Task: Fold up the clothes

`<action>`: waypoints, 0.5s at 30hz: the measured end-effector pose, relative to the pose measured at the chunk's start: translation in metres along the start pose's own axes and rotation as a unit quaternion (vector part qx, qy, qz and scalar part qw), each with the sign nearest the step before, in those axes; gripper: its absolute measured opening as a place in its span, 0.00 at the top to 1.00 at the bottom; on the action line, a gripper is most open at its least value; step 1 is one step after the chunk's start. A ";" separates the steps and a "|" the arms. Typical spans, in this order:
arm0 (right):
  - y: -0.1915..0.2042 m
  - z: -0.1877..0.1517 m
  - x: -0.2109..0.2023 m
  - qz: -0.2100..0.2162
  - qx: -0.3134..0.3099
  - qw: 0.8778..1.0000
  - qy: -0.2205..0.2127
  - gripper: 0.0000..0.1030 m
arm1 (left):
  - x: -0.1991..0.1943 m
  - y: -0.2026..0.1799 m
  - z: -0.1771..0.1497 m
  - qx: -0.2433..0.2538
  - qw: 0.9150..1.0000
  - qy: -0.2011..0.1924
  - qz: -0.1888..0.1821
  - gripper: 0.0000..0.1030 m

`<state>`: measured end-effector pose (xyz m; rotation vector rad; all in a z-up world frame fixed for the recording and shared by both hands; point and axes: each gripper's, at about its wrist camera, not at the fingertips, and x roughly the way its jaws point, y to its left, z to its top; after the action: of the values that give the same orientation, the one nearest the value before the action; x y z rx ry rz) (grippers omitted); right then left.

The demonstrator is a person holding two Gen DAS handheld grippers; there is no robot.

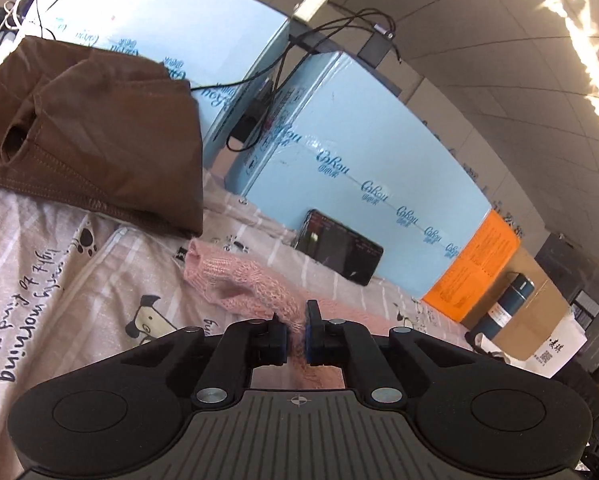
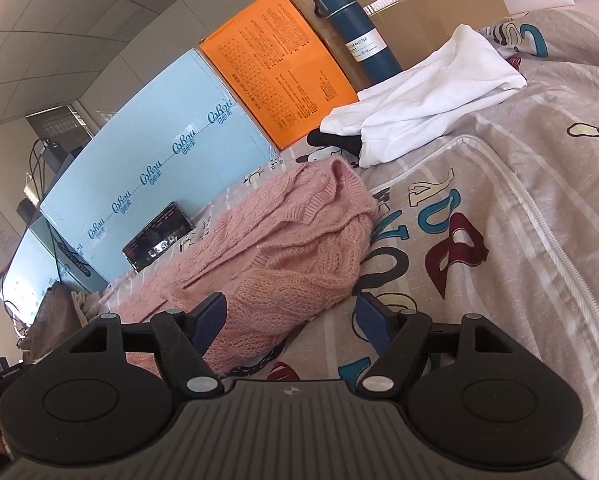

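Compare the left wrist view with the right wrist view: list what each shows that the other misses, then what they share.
Left wrist only: the folded brown garment clearly laid out, and the left gripper shut on pink knit.

Right wrist only: the white garment by the dark blue bottle, and the right gripper open, the sweater's edge between its jaws.

Both: the pink knit sweater, the printed bedsheet, the phone leaning on the light blue box, the orange box, and the cardboard box.

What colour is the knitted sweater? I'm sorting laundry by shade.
Pale pink, cable-knit sweater; the right wrist view shows it best.
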<state>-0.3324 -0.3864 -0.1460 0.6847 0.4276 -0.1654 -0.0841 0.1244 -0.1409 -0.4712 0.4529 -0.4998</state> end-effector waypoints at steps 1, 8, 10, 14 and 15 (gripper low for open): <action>0.000 0.001 0.001 -0.002 -0.002 1.000 -0.001 0.33 | -0.011 -0.002 0.001 0.012 1.000 -0.011 0.013 0.94; 0.005 0.005 0.008 -0.007 -0.012 1.000 0.005 0.31 | 0.000 -0.001 -0.020 0.097 0.980 0.090 0.147 0.84; 0.006 0.004 0.006 -0.010 -0.017 1.000 0.004 0.31 | -0.002 -0.001 -0.019 0.114 0.975 0.090 0.170 0.66; 0.012 0.004 -0.004 -0.023 -0.045 0.999 -0.012 0.28 | -0.005 -0.006 -0.013 0.161 0.951 0.054 0.258 0.25; 0.015 0.004 -0.007 -0.024 -0.053 0.998 -0.017 0.28 | -0.008 -0.008 -0.009 0.166 0.949 0.038 0.265 0.25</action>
<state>-0.3331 -0.3778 -0.1318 0.5667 0.4163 -0.1974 -0.0980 0.1199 -0.1420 0.0056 0.5338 -0.0667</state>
